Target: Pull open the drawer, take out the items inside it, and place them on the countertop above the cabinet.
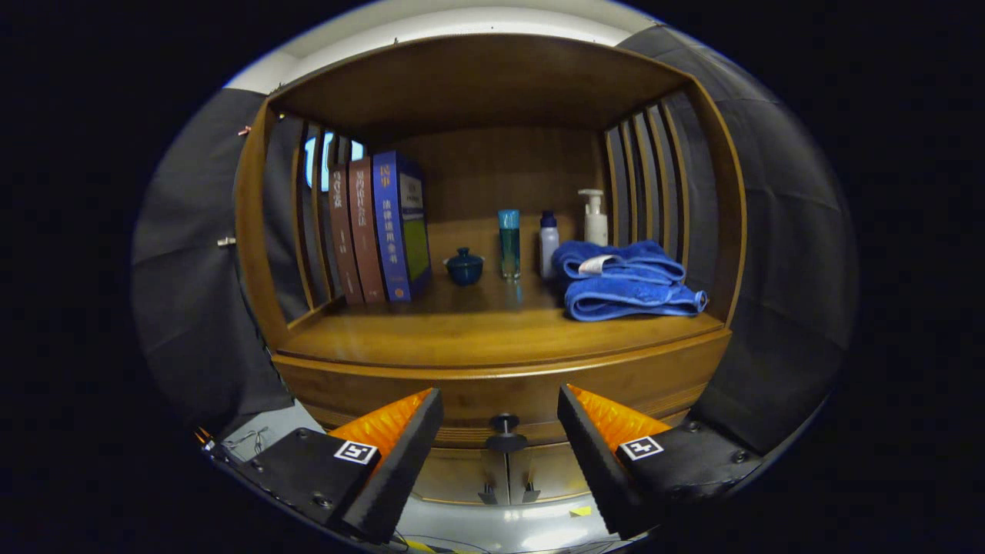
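In the gripper view, your gripper (pixel 500 412) has its two fingers spread wide apart and grips nothing. Between them, just ahead, sits the small dark round knob (pixel 504 424) on the front of the brown wooden drawer (pixel 462 400), which looks closed; neither finger touches the knob. Beyond the fingers, the polished wooden countertop (pixel 477 331) of the open-fronted cabinet carries three upright books (pixel 381 227), two brown and one blue, standing together by the slatted side. Near them rests a small dark teal lidded pot (pixel 464 266), then a tall teal bottle (pixel 509 242), a small white bottle with a blue cap (pixel 548 242) and a white pump dispenser (pixel 594 218). A folded blue towel (pixel 627 281) lies just beside the bottles.
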Demonstrator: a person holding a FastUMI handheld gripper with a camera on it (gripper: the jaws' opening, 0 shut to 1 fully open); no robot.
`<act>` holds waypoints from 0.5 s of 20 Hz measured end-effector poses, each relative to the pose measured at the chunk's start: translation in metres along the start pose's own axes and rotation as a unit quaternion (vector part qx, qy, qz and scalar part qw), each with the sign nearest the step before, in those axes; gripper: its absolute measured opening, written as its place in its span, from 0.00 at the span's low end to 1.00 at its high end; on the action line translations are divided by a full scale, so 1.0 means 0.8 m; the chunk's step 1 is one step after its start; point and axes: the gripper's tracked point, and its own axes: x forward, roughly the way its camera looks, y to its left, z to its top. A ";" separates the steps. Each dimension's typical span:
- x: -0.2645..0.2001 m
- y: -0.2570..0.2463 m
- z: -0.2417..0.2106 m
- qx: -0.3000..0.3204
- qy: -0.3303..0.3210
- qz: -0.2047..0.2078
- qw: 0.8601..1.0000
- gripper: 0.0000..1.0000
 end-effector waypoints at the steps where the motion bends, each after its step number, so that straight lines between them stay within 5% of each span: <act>1: 0.007 0.000 -0.011 0.001 0.009 0.001 1.000 0.98; 10: 0.055 -0.008 -0.077 0.008 0.075 -0.009 0.997 0.97</act>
